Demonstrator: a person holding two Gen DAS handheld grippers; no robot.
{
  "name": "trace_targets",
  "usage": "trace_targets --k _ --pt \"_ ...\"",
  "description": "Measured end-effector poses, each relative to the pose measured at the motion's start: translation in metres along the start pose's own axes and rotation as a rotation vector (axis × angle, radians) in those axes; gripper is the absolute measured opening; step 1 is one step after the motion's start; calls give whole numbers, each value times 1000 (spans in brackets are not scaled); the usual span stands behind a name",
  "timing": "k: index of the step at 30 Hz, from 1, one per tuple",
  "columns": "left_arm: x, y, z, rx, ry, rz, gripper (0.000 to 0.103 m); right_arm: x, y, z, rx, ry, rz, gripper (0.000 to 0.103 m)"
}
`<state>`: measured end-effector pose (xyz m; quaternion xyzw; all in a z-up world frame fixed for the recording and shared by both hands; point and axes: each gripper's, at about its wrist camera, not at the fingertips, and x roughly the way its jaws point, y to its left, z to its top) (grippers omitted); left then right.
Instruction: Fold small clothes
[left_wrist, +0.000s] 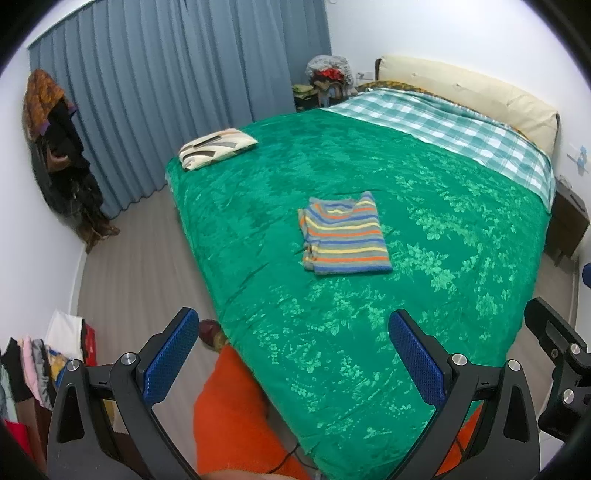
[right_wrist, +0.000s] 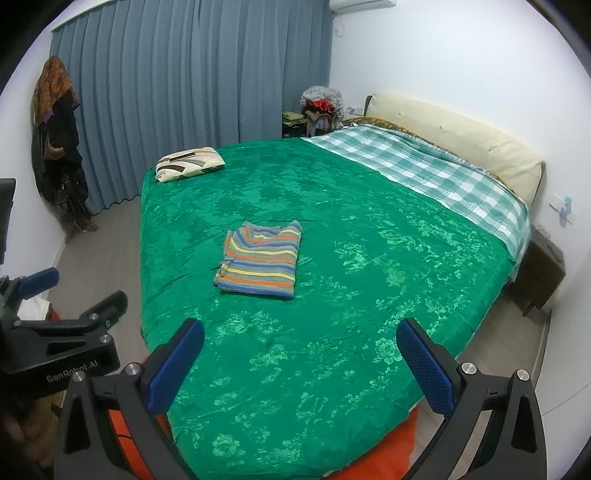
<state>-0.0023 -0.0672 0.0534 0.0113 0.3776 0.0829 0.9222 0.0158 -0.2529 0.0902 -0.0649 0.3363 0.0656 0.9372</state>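
**Black frames, blue pads, orange cloth**

The left black two-finger gripper (left_wrist: 291, 354) has angular matte arms with triangular cut-outs, round silver screws at the pivots, and blue dimpled rubber pads (left_wrist: 173, 356). The right black two-finger gripper (right_wrist: 301, 363) is built alike; seen from there, the left one's body bears pale "GenRobot.AI" lettering. The person wears bright orange fabric (left_wrist: 229, 417).

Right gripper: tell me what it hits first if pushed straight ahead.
Probably the green bedspread. The open right gripper points down at bare cover; the folded striped shirt lies left of that line. Depth is uncertain.
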Motion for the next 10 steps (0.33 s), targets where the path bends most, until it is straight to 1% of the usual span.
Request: trace_targets --k 6,10 --pt "2 -4 1 0 6 -42 102 2 -4 -1 12 6 -1 103" --pt "-1 -8 1 14 -8 -42 102 4 -7 -1 17 7 -5 103"
